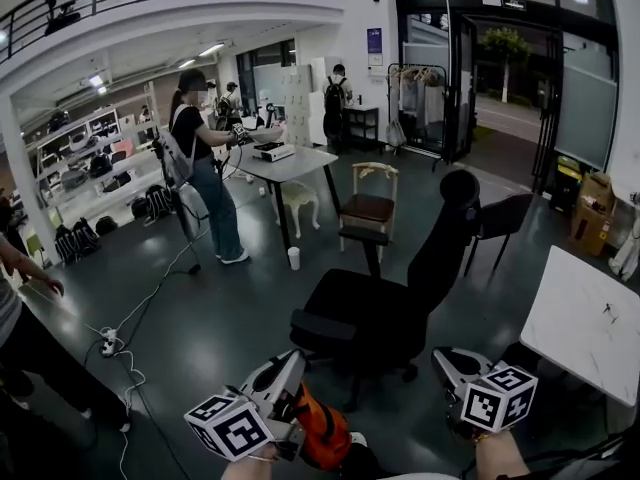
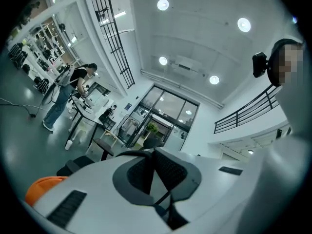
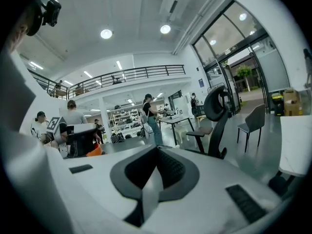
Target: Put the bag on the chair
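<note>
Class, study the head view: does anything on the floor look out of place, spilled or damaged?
A white cup stands on the floor by a leg of the table, easy to kick over. A power strip and its cables trail across the floor. Nothing looks spilled or broken.

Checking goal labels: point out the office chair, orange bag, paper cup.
office chair (image 1: 360, 313): head view, seat cushion.
orange bag (image 1: 322, 430): head view, visible orange side.
paper cup (image 1: 293, 258): head view, its side.
</note>
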Motion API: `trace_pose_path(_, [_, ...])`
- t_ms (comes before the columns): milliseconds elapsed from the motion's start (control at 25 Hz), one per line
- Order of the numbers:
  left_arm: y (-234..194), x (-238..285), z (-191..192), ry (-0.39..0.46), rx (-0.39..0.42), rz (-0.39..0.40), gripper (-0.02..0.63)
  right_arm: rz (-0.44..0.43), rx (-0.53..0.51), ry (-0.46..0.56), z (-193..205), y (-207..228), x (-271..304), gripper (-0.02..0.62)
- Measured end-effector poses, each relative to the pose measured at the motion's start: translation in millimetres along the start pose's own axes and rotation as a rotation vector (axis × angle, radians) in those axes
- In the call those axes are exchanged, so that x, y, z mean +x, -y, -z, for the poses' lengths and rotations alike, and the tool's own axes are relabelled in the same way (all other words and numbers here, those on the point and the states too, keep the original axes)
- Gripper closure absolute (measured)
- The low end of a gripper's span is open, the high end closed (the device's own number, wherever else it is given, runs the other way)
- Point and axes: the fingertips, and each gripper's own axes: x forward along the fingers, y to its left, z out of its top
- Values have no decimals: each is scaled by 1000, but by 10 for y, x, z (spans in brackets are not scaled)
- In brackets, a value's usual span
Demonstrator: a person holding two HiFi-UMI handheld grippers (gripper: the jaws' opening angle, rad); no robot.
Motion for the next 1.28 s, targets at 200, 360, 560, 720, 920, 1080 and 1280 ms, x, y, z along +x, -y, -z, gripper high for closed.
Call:
trace_pose_path(200, [-126,191,69,-11,-5,17,604,-26,-66,-59,76,97,350,594])
trace_pose_path(360, [-376,329,-100,3,-17,49,604,-58,-28,-50,-19,143,820,594])
trace_pose_path(560, [-743,594,-322,41,-3,86,604,-88,29,-27,-202,293,1453,594])
trace_pose_path(720, [-846,933,-450,44,38,133,604,-117,43,-9,-405,453,1825,594])
trace_pose_path(920, [-1058,1293,-842,124,55,165,604,-105,30,14,-661,644,2222,594])
trace_pose_path(1080, [-1294,1606,-1006,106,65,141,604,-103,43,36,-893,813,2493,594])
trace_pose_path(1280, [-1447,1913,-1125,124,57,168,604,-109,17,41,-1057,943,2770,594])
